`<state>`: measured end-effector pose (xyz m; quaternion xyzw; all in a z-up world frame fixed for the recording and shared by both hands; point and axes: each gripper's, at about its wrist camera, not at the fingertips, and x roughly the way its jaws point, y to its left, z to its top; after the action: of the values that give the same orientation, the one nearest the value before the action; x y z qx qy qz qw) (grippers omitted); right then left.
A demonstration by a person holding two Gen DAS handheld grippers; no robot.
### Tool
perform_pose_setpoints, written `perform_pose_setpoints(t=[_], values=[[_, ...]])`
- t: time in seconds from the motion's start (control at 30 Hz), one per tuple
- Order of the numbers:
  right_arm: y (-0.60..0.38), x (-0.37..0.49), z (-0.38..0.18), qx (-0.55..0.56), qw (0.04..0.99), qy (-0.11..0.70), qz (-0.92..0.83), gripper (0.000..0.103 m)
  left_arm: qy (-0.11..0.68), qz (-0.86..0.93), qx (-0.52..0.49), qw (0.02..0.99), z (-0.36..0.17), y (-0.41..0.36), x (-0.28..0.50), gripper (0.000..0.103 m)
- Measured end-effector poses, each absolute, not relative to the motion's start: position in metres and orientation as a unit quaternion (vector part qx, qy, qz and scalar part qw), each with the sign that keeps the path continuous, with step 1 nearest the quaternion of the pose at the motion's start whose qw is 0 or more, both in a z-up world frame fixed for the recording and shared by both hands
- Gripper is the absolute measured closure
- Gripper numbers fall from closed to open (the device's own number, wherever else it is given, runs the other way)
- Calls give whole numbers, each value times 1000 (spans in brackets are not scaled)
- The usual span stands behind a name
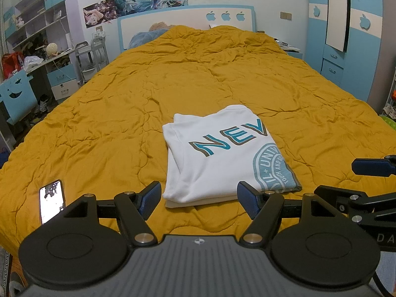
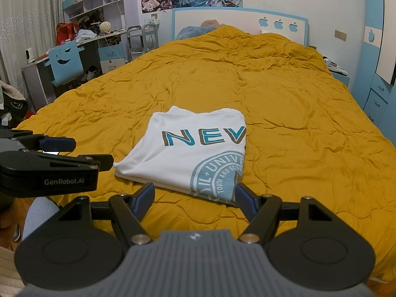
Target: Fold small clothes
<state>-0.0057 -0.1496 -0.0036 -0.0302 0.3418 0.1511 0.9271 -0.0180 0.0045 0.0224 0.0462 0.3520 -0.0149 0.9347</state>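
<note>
Bed, covered by a wrinkled mustard-yellow quilt, fills most of both wrist views, running from the near edge toward 12 o'clock, where a white headboard with a blue border and three apple cut-outs stands against the wall. Blue-and-white wardrobe at 2 o'clock in the left wrist view; shelving and a cluttered desk at 10 o'clock in the right wrist view, with a blue chair before it.

White T-shirt, folded into a compact rectangle, lies flat on the quilt near the foot of the bed, just beyond the fingers of both grippers; its top face shows teal lettering "NEV" and part of a round teal emblem. In the right wrist view the same T-shirt sits at centre, emblem toward 5 o'clock.

Left gripper: fingers spread wide, nothing between them, held above the quilt short of the shirt's near edge. Right gripper: fingers likewise spread and empty, near the shirt's near corner without touching it. Each gripper appears at the edge of the other's view, side by side.

Phone, screen lit, lies on the quilt at 8 o'clock in the left wrist view.
</note>
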Motion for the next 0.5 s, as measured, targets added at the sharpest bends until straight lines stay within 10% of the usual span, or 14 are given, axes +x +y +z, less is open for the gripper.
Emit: perform_pose_setpoints(t=[0.5], values=[[-148,-7,-4,-30,927,341,151,34,341,-27,45,939,29,0,-20,16]])
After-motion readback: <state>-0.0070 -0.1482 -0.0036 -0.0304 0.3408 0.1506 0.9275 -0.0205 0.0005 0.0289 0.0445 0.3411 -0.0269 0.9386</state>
